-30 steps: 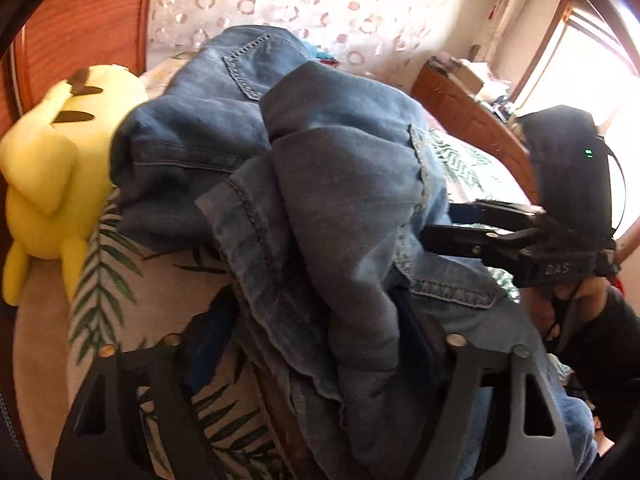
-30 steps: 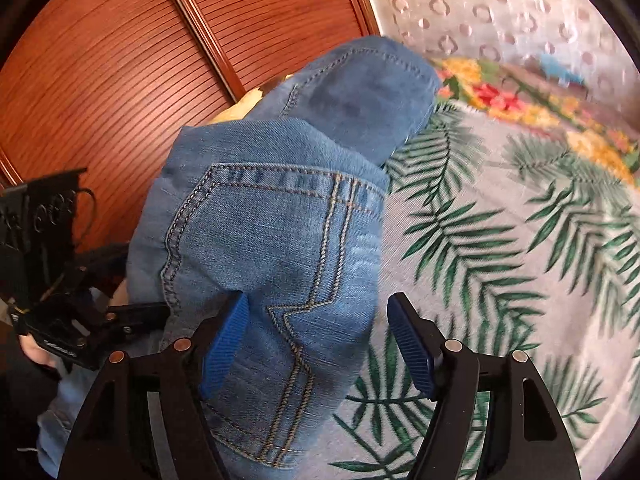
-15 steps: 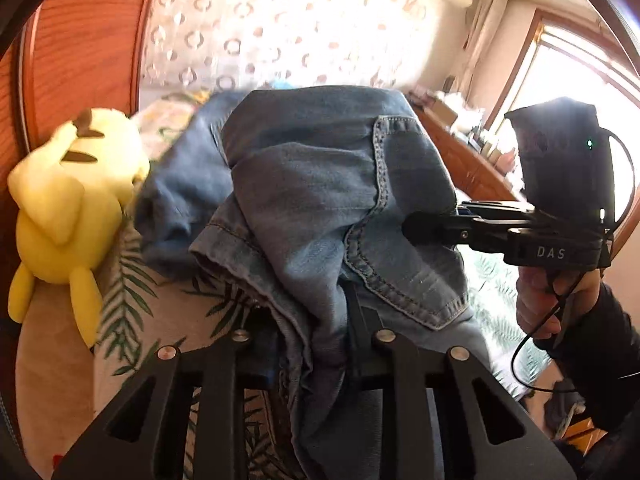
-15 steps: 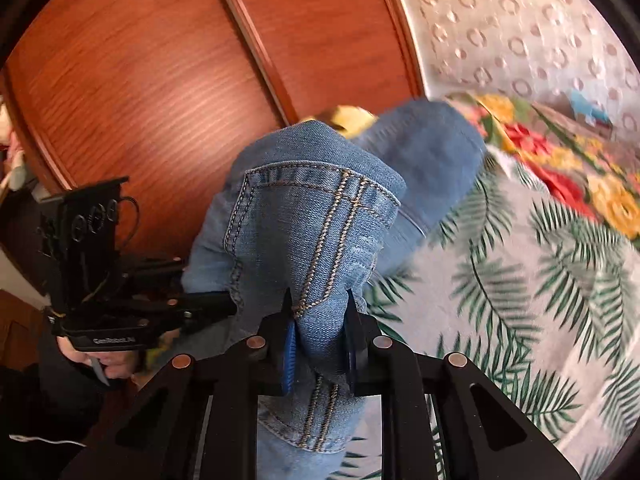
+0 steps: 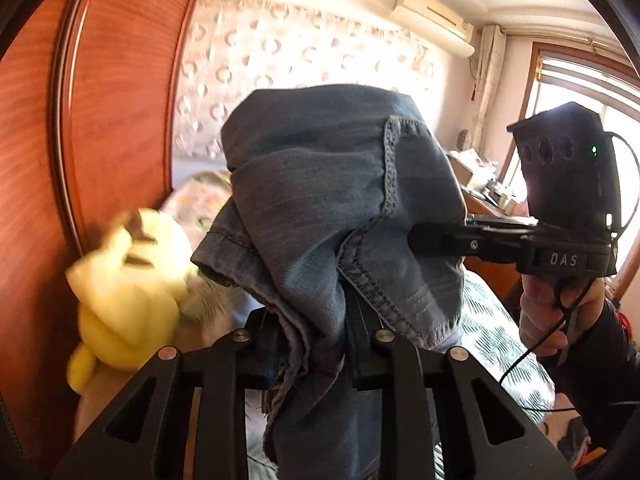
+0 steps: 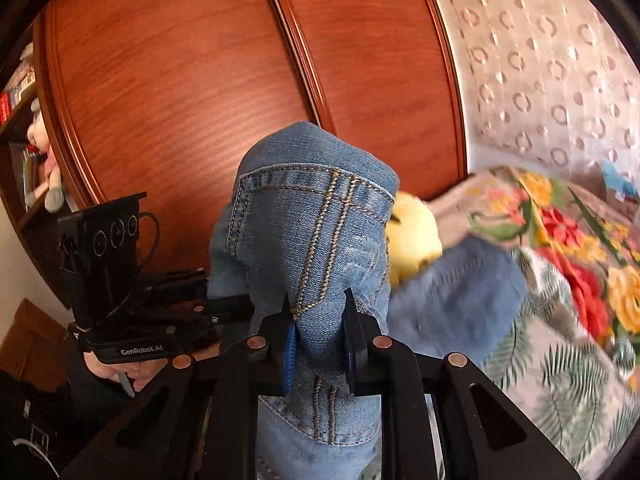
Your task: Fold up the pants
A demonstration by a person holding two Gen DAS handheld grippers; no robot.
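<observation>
Denim jeans [image 5: 332, 216]: one pair, blue, bunched and lifted, draped forward over both sets of jaws; a trailing part [image 6: 456, 300] reaches down ahead of the right jaws onto the bed [image 6: 560, 380]. Judged stage: early. Garment is gathered and raised, no flat fold visible; spreading, aligning the legs and folding all appear left to do.

Bed: leaf-print cover, floral quilt beyond, below and ahead of the right jaws.

Wardrobe doors [image 6: 240, 80]: reddish wood, behind the denim.

Plush toy [image 5: 128, 280]: yellow, blurred, left of the left jaws.

Left gripper [image 5: 310, 332]: jaws narrow, clamped on a wad of denim between them.

Right gripper [image 6: 318, 320]: jaws narrow, pinching a seamed stretch of denim with tan stitching.

View differences: left wrist alone shows the window, air conditioner and the right gripper side-on [image 5: 424, 238], biting the cloth's edge. Right wrist alone shows the floral quilt, a shelf with a doll, and the left gripper's body [image 6: 132, 312] beside the denim.
</observation>
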